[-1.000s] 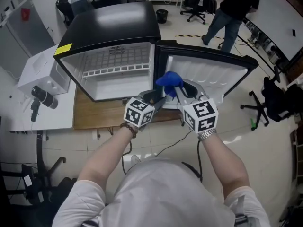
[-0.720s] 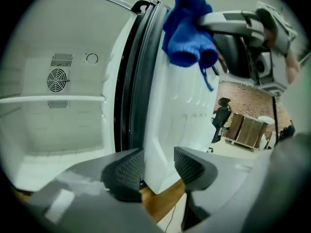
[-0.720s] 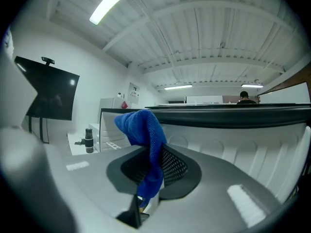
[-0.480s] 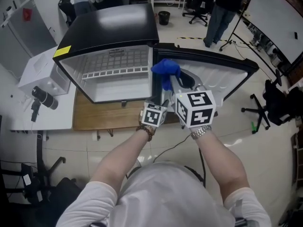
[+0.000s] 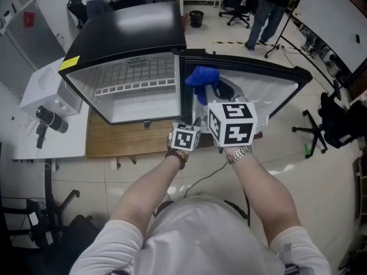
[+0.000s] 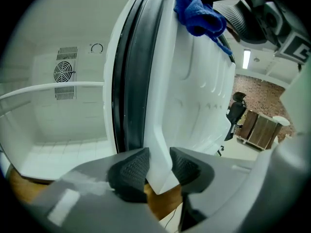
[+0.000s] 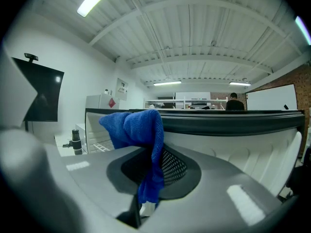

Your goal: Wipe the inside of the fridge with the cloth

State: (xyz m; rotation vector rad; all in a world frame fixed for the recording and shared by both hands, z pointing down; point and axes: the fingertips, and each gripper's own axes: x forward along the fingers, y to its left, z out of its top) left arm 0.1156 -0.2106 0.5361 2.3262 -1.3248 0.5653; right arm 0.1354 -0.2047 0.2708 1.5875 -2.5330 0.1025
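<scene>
A black mini fridge (image 5: 129, 33) stands open, showing its white inside (image 5: 137, 105) with a wire shelf. Its door (image 5: 269, 90) is swung out to the right. My left gripper (image 6: 159, 166) has just been closing its jaws, and the pads now press on either side of the door's white lower edge (image 6: 160, 106). In the head view the left gripper (image 5: 192, 125) sits low by the hinge side. My right gripper (image 7: 153, 166) is shut on a blue cloth (image 7: 136, 127), held up above the door. The same cloth (image 5: 202, 79) hangs in front of the door's inner liner.
The fridge rests on a wooden board (image 5: 126, 139). A white table (image 5: 34, 136) with a black device (image 5: 49, 119) stands at the left. An office chair (image 5: 335, 119) is at the right, a person (image 5: 269, 10) walks at the back, and a cable (image 5: 206, 176) lies on the floor.
My left gripper has dropped to the door's lower edge and its jaws have narrowed onto it. The right gripper has risen a little with the cloth.
</scene>
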